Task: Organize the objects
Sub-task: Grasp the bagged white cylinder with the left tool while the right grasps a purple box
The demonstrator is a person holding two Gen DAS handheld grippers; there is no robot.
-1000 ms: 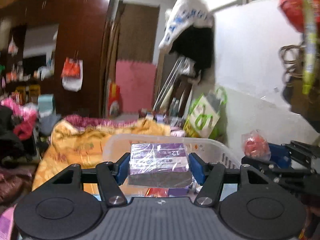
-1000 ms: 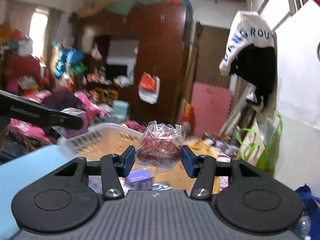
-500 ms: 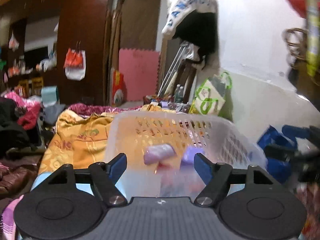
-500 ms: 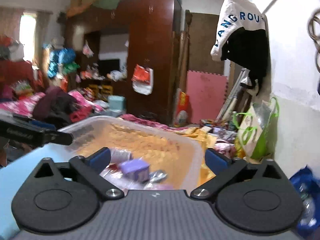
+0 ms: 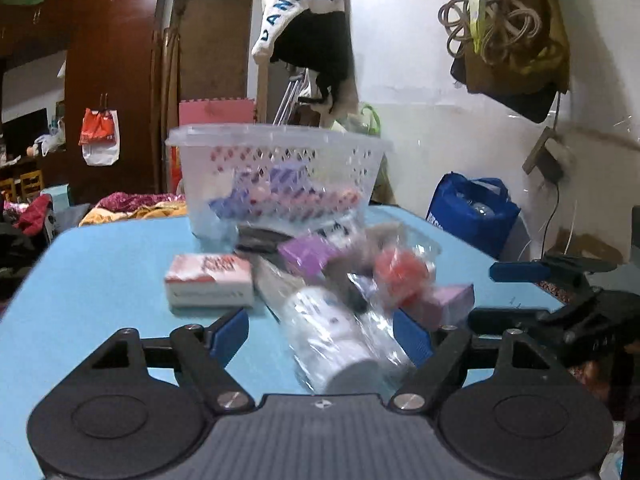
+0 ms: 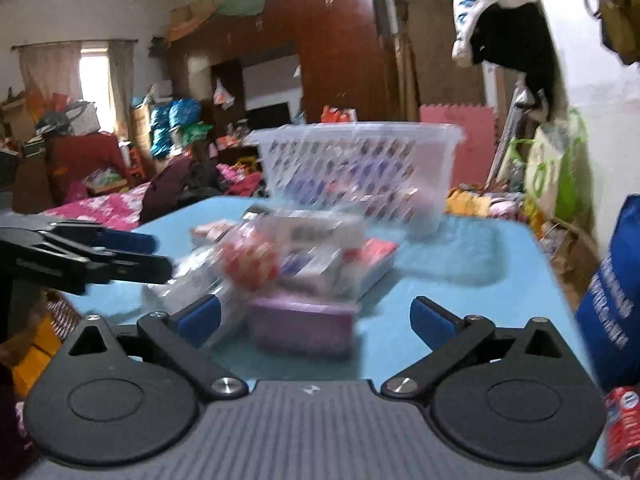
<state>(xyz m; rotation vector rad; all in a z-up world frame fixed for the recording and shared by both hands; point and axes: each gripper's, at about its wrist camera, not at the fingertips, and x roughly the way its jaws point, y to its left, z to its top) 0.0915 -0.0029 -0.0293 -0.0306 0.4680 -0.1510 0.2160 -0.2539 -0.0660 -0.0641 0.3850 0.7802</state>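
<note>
From the left wrist view we see a white and red box lying apart at the left of the pile on the blue table, and a white bottle in clear wrap reaching toward us between the left gripper's pads. From the right wrist view we see instead a purple box nearest the camera, and a window with curtains across the cluttered room.

In both views the clear plastic basket stands at the far side of the table, behind the pile. Through its latticed wall we make out purple and reddish packs, too blurred to name.

The left gripper's jaws have just been opening; they stand spread, with the wrapped bottle lying between them, and we cannot tell whether the right pad touches the wrap. A bag of red pieces lies just beyond.

The right gripper has its jaws flung wide and grips nothing; the purple box sits on the table between its pads, nearer the left one.
</note>
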